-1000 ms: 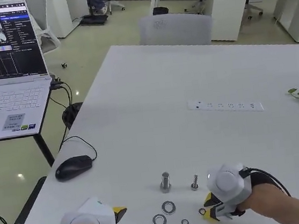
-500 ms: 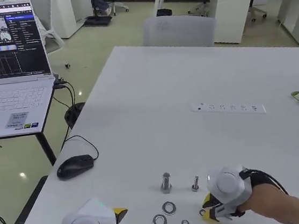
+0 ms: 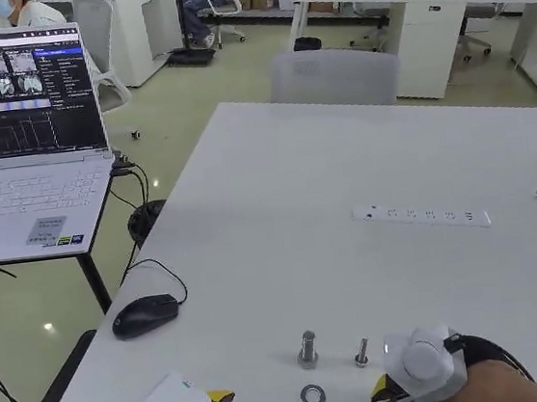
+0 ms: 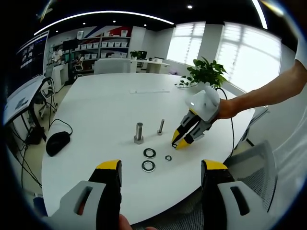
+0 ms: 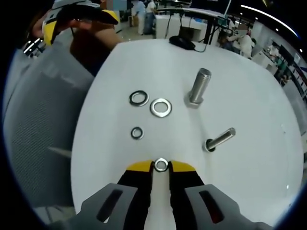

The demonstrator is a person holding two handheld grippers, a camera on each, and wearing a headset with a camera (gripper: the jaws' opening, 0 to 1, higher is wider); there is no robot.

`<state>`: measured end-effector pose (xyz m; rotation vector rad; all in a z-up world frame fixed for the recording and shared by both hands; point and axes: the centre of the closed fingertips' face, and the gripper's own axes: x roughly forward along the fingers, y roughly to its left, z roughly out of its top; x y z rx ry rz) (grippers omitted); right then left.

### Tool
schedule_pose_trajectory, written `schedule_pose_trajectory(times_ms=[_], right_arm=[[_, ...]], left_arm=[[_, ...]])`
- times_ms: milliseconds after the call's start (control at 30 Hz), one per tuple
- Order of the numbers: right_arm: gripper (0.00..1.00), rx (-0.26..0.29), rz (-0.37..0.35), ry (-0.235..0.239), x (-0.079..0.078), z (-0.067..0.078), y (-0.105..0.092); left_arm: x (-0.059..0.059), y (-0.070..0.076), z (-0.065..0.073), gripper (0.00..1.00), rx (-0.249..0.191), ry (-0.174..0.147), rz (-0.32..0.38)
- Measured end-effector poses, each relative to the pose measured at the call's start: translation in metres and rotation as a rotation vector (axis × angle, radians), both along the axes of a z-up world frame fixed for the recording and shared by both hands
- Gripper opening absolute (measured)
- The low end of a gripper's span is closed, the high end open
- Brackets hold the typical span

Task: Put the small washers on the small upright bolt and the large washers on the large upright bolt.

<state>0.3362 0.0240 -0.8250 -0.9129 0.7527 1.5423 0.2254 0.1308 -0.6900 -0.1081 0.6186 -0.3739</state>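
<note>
Only the head camera shifts; parts stay put. Right gripper (image 5: 160,170) stays pinched nearly shut on a small washer (image 5: 160,165), seemingly just off the table (image 5: 249,96), near the small bolt (image 5: 219,139). Left gripper (image 4: 161,165) wide open, empty. Placement not yet done.

table (image 3: 277,190): white | mouse (image 3: 146,315): black | small washer (image 5: 160,165): silver | right claw (image 5: 160,171) tips: yellow

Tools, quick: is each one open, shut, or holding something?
Left tool: open, empty.
Right tool: shut on a small washer.
</note>
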Motion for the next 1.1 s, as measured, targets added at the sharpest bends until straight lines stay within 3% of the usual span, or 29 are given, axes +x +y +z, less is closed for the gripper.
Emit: schedule_pose_trajectory(times_ms=[167,600,833,967,1100], right_arm=[[0.19,-0.023,0.01,-0.016,0.0012,-0.0003,-0.0053],[0.16,-0.033,0.031,-0.028,-0.0021,-0.0002,-0.0043],[0.14,-0.034,-0.011,-0.032,-0.0013,-0.0003,-0.0034],[0.14,-0.018,-0.093,-0.014,-0.0003,0.0002,-0.0042],[0.13,-0.02,-0.112,-0.026,0.0027,0.0003,-0.0068]], left_arm=[[-0.0038,0.0032,-0.0005,0.67,0.007,0.001,0.006],[-0.0095,0.0001,-0.0017,0.67,-0.001,-0.002,0.016],[-0.0101,-0.0029,-0.0021,0.66,0.005,-0.005,0.02],[-0.01,-0.004,-0.0027,0.66,0.006,-0.005,0.02],[-0.0095,-0.003,-0.003,0.66,0.01,-0.005,0.024]])
